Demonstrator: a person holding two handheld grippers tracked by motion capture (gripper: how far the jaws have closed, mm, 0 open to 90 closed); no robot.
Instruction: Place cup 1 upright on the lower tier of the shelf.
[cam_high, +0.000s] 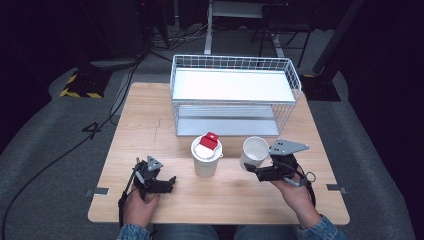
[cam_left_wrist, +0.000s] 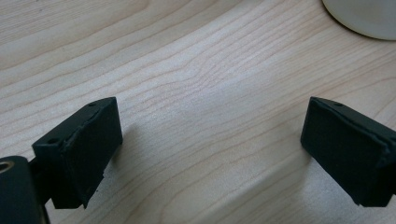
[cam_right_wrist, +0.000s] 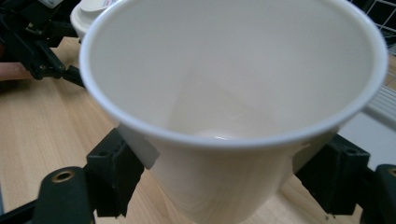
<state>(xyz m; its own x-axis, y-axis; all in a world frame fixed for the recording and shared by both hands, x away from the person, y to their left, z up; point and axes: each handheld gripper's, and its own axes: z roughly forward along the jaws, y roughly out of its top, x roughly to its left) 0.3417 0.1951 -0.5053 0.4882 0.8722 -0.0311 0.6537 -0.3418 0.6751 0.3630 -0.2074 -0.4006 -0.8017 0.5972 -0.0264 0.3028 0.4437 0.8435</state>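
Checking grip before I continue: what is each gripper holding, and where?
The right gripper clamps the open paper cup by its lower sidewall; the left gripper holds nothing.

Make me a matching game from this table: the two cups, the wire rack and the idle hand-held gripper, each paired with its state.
1 open paper cup
2 lidded cup
3 wire rack
4 left hand-held gripper

a jaws wide apart over bare wood
b clamped in the right hand-held gripper
c carries a red and white lid
d stands at the table's far edge

Pairs: 1-b, 2-c, 3-d, 4-a
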